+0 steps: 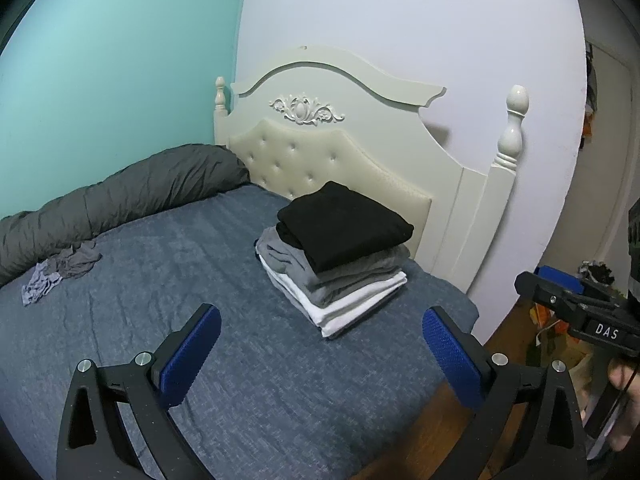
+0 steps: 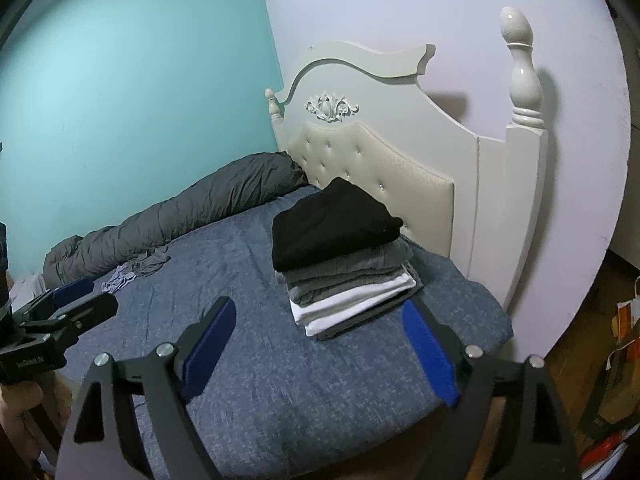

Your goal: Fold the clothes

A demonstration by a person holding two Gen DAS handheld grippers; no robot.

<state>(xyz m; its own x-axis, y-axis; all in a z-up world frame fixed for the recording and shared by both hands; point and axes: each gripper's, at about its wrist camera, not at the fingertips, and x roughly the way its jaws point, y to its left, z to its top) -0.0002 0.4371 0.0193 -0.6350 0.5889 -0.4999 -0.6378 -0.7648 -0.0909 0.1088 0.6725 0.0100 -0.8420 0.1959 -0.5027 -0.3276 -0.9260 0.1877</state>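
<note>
Blue-sheeted bed (image 1: 240, 360) carries a folded clothes stack (image 1: 336, 252) – left tool (image 1: 320, 344) and right tool (image 2: 320, 344) both released, empty.

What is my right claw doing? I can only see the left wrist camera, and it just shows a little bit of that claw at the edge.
Observer: The right claw is wide open with nothing in it, and it points toward the folded stack.
Operator: Is white the lowest layer there?
Observer: No, a thin dark grey piece seems to lie under the white ones.
Operator: Is anything hiding way over on the left?
Observer: Something white sits beyond the far end of the grey duvet. I cannot tell what it is.
</note>
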